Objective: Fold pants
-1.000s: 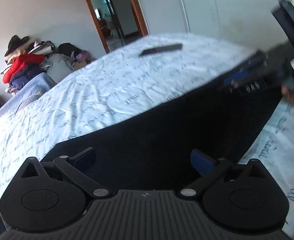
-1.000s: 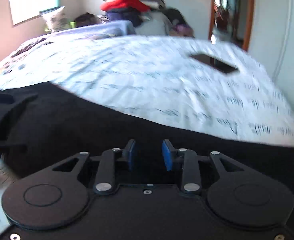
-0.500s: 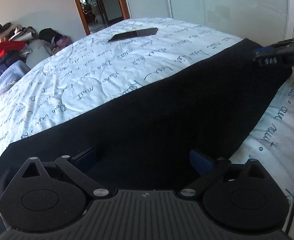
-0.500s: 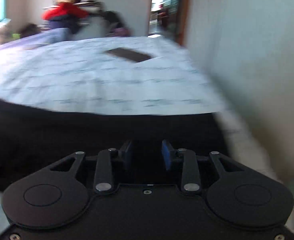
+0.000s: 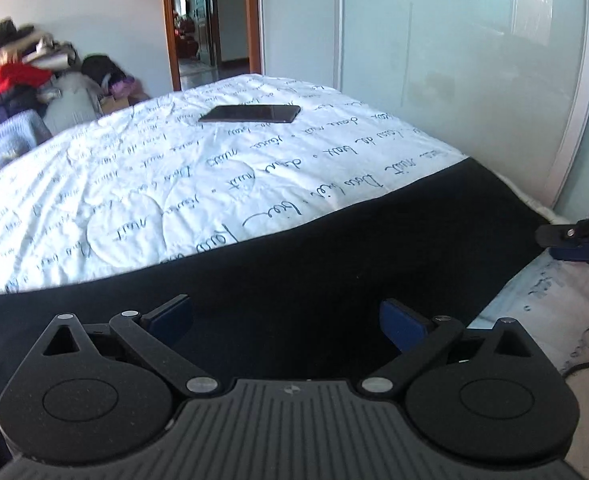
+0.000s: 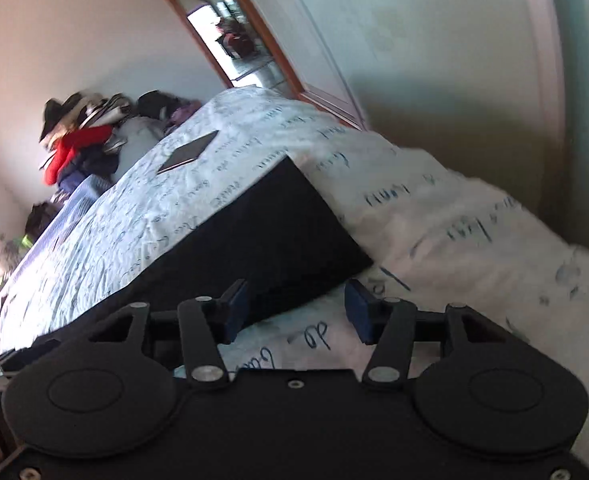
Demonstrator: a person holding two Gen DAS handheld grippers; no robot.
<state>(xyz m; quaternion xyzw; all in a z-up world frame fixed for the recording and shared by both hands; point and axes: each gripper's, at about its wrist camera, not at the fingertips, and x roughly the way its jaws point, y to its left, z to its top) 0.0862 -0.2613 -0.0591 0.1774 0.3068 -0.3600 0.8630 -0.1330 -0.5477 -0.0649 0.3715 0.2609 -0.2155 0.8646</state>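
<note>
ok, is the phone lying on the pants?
No, the phone lies on bare printed bedspread, well apart from the black pants.

A dark phone (image 5: pixel 250 114) lies flat on the far part of the bed (image 5: pixel 142 168), on a white cover with handwriting print. A pile of clothes (image 5: pixel 18 80) is at far left, beside the open doorway (image 5: pixel 212 20).

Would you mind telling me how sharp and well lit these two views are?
Left wrist view: mostly sharp, bright daylight, phone and bedspread lettering crisp, clothes pile smeared. Right wrist view: tilted, motion-blurred, especially the bedspread at right; the black pants show no detail.
</note>
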